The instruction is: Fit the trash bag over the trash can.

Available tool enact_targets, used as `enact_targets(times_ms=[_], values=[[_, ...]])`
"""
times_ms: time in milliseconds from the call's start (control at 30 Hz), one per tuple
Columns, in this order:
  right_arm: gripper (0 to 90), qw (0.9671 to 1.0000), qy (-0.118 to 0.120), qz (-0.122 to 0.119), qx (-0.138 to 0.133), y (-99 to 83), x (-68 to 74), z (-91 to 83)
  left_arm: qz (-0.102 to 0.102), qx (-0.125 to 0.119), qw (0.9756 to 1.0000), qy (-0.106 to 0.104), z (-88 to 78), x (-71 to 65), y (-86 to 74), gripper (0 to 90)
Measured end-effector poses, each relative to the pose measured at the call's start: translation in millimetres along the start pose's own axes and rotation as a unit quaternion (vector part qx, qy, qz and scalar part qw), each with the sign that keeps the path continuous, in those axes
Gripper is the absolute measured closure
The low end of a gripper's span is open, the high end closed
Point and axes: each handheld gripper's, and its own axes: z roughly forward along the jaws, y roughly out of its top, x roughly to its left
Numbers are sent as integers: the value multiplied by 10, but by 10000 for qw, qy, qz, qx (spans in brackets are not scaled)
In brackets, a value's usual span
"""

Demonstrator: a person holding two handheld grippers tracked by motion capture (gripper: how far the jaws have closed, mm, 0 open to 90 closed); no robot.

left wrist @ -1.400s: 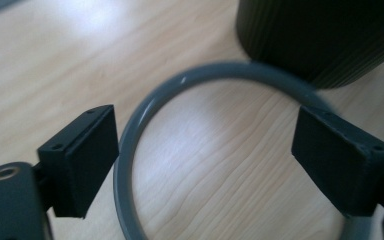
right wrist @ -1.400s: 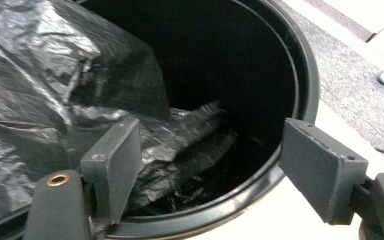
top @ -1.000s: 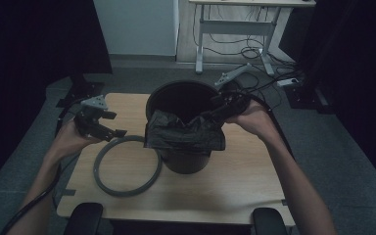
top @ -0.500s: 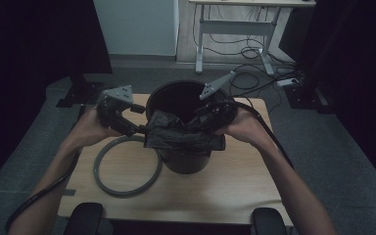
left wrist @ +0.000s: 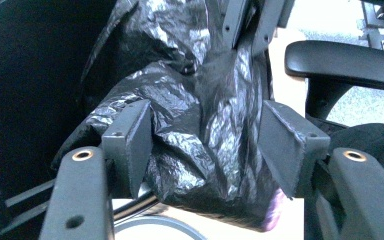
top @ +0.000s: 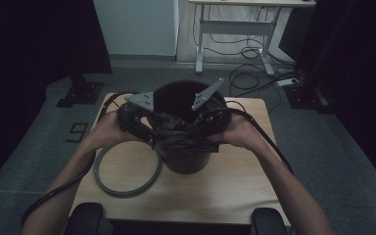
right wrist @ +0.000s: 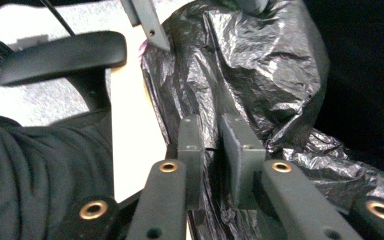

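Partly hidden, black bag (top: 183,137) drapes bin (top: 186,159).

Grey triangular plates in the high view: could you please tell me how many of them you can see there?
2. The left plate stands at the bucket's left rim, above the left hand. The right plate tilts over the bucket's opening, near the right hand.

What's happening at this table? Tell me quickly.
A person is fitting a black bin bag onto a black bin standing on the wooden table. The right gripper has just clamped a fold of the bag. The left gripper has been closing, its jaws either side of a bunch of bag, not yet pinching it. A grey ring lies beside the bin.
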Motion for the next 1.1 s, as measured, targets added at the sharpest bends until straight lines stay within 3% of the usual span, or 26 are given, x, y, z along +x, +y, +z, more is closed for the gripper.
enact_targets(times_ms=[233,367,467,600,700,800,1000,1033,1100], values=[[882,9996,-208,51,-197,119,-40,-58,13,22,10000,76,-33,10,41,437],[879,9991,-363,93,-204,187,-116,-35,-143,64,9996,233,-2,73,23,584],[777,9986,-487,140,-131,181,-165,-12,-225,78,9994,243,-2,117,12,713],[685,9983,-531,116,-226,191,-121,-66,-258,136,9992,272,6,137,32,803],[658,9983,-510,4,-265,228,-29,-129,-352,186,9990,212,22,160,60,821],[638,9990,-334,-94,-282,259,65,-136,-426,226,9987,189,47,179,79,828],[582,9997,-128,-225,-52,249,119,125,-499,200,9985,100,94,205,69,829],[595,9996,-173,-227,-1,244,106,174,-470,174,9987,108,94,199,62,821],[701,9995,-224,-210,52,231,75,240,-367,126,9991,190,66,187,47,744]])
